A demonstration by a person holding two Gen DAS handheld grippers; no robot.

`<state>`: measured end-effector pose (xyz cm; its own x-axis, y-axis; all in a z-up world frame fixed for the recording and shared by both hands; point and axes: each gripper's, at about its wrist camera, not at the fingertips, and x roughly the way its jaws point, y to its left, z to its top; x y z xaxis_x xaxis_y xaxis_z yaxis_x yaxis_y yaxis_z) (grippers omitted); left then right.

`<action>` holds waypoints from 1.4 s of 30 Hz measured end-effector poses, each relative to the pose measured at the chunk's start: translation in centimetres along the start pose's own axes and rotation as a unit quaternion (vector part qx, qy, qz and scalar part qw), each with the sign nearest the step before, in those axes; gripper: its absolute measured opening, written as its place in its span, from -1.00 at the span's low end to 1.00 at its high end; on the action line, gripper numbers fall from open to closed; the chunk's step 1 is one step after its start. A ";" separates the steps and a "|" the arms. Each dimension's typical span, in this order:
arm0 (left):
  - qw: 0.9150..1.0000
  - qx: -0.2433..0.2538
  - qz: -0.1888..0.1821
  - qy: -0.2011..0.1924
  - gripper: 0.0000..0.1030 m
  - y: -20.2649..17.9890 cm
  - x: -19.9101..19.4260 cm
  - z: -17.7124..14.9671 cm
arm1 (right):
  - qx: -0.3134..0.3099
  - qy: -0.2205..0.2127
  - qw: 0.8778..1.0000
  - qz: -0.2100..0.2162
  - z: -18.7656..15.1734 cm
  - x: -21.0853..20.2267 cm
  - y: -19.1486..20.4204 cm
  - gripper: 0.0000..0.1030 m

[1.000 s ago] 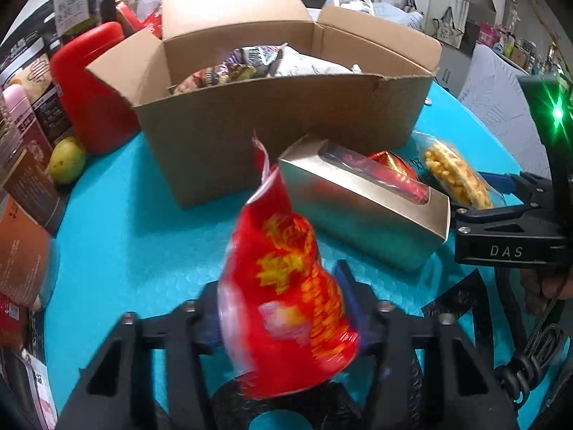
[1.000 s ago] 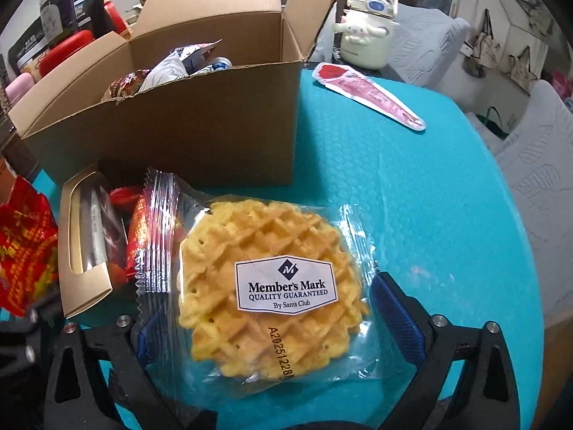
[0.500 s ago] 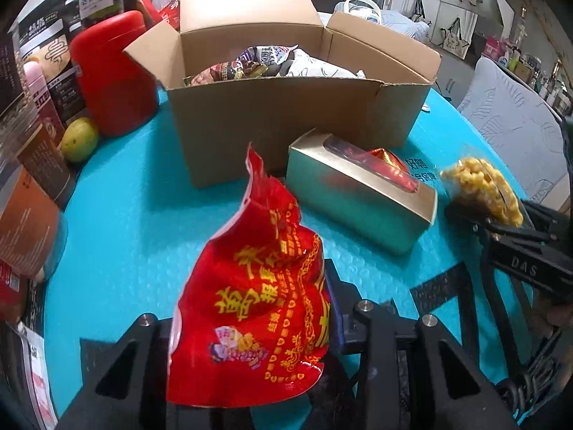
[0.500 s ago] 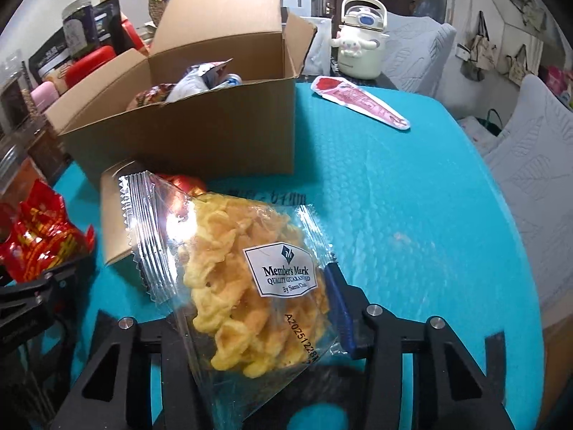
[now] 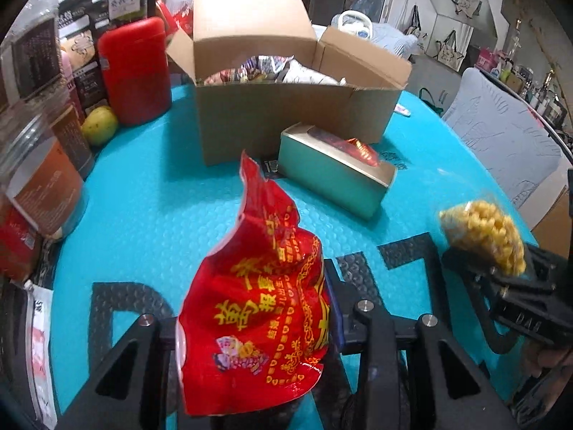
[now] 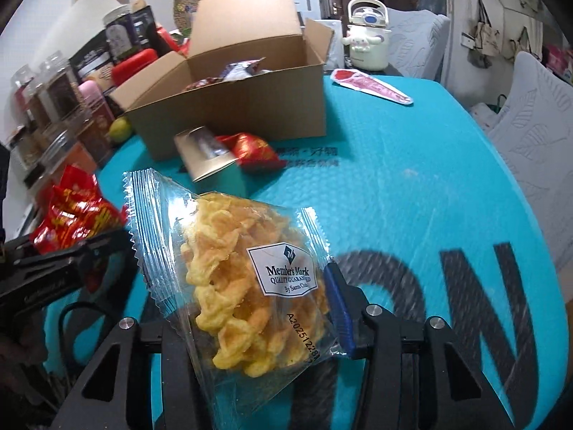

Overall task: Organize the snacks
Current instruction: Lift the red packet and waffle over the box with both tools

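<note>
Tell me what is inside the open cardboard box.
The cardboard box holds several crinkled snack packets, white, silvery and reddish ones, piled up to its rim. Whatever lies beneath that top layer is hidden by the packets and the box walls.

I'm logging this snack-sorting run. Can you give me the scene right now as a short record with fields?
left tool: shut on the red snack packet, lifted off the mat
right tool: shut on the clear waffle packet, lifted off the mat
cardboard box: open, snacks already inside
gold window box: lying on the mat in front of the cardboard box
small red packet: beside the gold window box
teal mat: under everything
</note>
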<state>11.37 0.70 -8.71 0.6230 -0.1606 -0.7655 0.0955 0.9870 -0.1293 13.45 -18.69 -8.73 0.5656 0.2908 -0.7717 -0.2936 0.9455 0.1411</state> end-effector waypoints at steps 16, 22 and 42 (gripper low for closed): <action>0.998 0.027 -0.015 -0.052 -0.31 -2.0 -5.6 1.8 | -0.039 -0.042 0.994 0.092 -0.2 -4.1 4.4 -0.07; 0.997 0.033 -0.027 -0.072 -0.31 -2.6 -6.9 3.7 | -0.049 -0.061 0.991 0.106 1.7 -5.5 4.6 -0.07; 0.984 0.053 -0.050 -0.165 -0.31 -2.9 -10.0 12.9 | -0.100 -0.143 0.978 0.115 11.8 -8.8 4.5 -0.07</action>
<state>14.84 -0.46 7.49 0.8233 -0.2627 -0.5032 0.2386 0.9645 -0.1131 16.27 -15.25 6.03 0.6505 0.5487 -0.5251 -0.5675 0.8107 0.1439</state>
